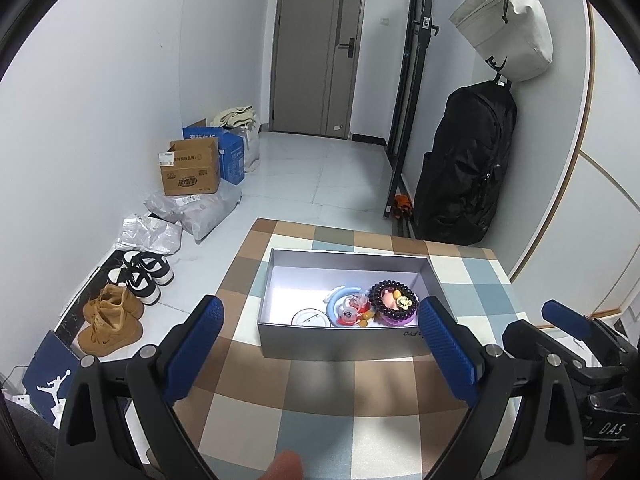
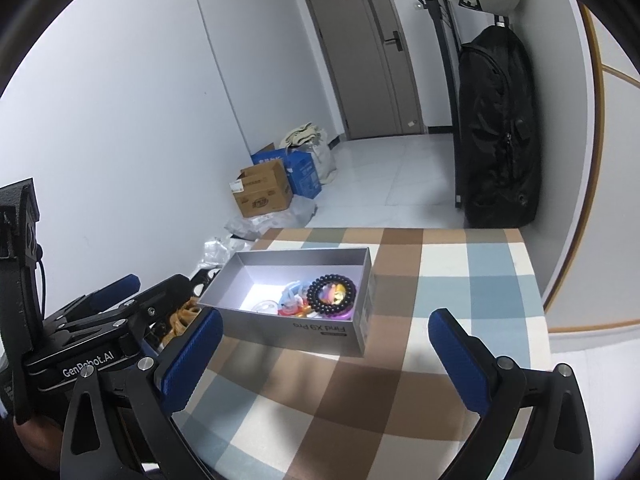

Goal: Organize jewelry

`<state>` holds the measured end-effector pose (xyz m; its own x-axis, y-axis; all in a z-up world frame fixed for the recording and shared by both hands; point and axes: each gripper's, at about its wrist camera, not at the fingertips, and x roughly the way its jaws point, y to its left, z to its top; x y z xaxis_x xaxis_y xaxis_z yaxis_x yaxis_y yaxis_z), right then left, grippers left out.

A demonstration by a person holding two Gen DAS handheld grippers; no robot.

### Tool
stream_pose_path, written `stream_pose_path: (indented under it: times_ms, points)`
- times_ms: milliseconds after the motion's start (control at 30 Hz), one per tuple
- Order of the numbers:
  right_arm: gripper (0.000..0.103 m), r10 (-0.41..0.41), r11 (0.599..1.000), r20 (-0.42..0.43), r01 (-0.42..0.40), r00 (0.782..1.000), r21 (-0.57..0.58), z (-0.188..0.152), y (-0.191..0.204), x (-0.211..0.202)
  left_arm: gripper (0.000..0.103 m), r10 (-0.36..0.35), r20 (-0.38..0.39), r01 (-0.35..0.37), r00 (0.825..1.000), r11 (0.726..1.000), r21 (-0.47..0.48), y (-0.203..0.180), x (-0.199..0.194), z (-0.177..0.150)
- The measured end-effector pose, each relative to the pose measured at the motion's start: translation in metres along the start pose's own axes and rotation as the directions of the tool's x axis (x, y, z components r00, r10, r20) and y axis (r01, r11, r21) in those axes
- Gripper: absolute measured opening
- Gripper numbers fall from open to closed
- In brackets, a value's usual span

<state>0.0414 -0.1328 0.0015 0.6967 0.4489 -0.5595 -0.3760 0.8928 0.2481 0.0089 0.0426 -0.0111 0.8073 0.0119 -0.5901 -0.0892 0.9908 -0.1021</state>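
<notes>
1. Jewelry lay bunched at the right end of the grey box (image 1: 340,338), dark bead bracelet (image 1: 393,300) outermost.
2. Left gripper (image 1: 320,344) hung wide and empty, the box straight ahead, long axis crosswise.
3. Right gripper (image 2: 324,354), equally wide and empty, saw the bracelet ahead-left; either seemed about equally near.

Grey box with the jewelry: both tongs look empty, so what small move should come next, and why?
Probably withdraw both tongs: the left tongs and right tongs are open and hold nothing. The bead bracelet, blue ring and other pieces all lie in the grey box, and no jewelry shows on the checked cloth.
</notes>
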Motion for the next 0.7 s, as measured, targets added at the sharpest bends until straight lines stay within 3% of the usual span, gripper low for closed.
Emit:
stream_pose_path:
  times_ms: [700]
  points:
    - [0.103,-0.002,1.0,-0.007,0.002,1.0,0.018,-0.0008,-0.0036,-0.0018,0.095,-0.001,0.009,0.001,1.0,1.0,0.008,-0.0009,-0.0023,-0.0006]
